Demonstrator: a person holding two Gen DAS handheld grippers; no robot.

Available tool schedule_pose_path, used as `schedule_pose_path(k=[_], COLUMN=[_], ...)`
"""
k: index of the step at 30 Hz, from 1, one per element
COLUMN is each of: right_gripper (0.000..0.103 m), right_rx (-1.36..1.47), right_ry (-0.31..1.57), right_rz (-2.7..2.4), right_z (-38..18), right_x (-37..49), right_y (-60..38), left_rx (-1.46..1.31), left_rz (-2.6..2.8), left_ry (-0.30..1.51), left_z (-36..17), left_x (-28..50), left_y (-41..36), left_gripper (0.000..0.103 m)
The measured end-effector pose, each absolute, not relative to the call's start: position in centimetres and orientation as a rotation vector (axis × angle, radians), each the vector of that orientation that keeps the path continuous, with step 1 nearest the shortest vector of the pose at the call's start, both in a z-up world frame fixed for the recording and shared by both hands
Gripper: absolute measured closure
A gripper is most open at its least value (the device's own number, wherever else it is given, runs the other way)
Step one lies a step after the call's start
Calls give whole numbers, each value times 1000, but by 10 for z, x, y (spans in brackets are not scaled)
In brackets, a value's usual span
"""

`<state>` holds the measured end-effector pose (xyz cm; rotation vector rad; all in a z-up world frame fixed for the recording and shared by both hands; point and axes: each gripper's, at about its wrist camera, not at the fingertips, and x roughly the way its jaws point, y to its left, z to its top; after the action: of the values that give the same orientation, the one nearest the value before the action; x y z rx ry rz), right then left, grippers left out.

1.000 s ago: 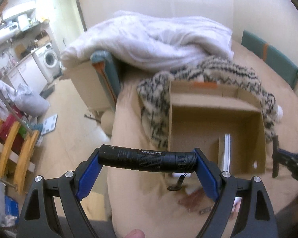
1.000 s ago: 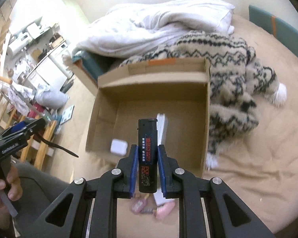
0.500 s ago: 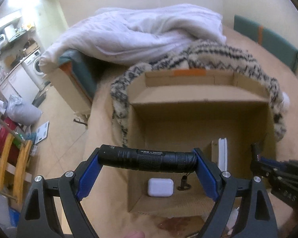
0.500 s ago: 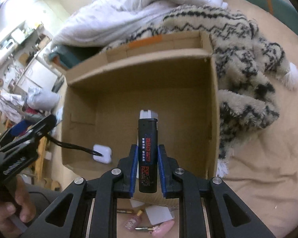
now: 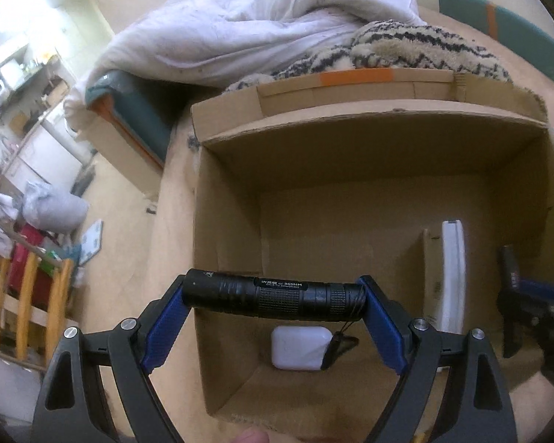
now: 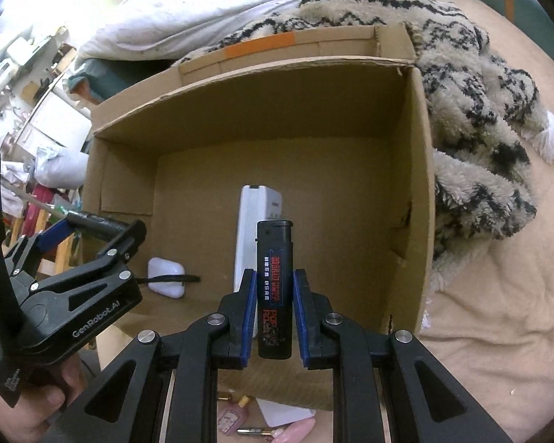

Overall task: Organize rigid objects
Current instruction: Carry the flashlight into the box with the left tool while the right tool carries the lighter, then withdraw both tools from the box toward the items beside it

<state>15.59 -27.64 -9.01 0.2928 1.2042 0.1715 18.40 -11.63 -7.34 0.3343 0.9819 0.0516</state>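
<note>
At the bottom centre of the left wrist view, the left hand-held gripper (image 5: 273, 297) is gripping a black flashlight (image 5: 273, 297) crosswise, jaws spread wide, over the cardboard box (image 5: 369, 125). In the right wrist view, the right hand-held gripper (image 6: 274, 288) is clenching an upright black lighter (image 6: 274, 288). Both have come down closer to the box since a second ago; a white case (image 5: 301, 347) and a white slab (image 6: 245, 229) are lying inside.

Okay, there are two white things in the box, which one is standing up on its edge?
The long flat white device near the box's middle; the small rounded white case lies flat, toward the left tool.
</note>
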Motion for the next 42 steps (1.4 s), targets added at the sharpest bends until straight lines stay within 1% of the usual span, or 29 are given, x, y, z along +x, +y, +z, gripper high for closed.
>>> schedule_pose_path(k=[13,19,22,23,24,26,27,28,30,32,34,42], right_gripper=[82,82,82,82,78,63,42,28,28,24,18,17], right_rx=[336,349,385,388,392,409,421,429,426,420,415,399], right_ry=[1188,1176,1160,1158,1156,1142,1131,1111,1080,1059,1042,1041], right_rz=[156,153,159,159,158,170,179,184,194,199,191,203], right_z=[-84,-81,-78,-77,-76,-72,-70,-66,-59,-53,-49,-46], right_x=[156,155,155,155,155,154,153,153,151,151,151,150], right_y=[-285,-289,-293,-295,-296,-297,-298,-298,-298,-298,-299,-295], left_rx=[402,352,296,288,279,259,251,243,235,231,224,200], left_rz=[107,102,73,76,77,75,72,70,65,68,68,56], left_ry=[976,997,1005,996,987,978,978,978,985,987,987,1007], left_z=[-82,-77,-71,-68,-65,-59,-57,-55,-51,-48,-44,-34], left_x=[192,194,192,190,189,188,188,187,186,185,183,175], left_y=[-120,-117,-113,-113,-113,-111,-110,-110,-109,-107,-105,-97], left_gripper=[16,15,3,1,1,1,1,1,1,1,0,0])
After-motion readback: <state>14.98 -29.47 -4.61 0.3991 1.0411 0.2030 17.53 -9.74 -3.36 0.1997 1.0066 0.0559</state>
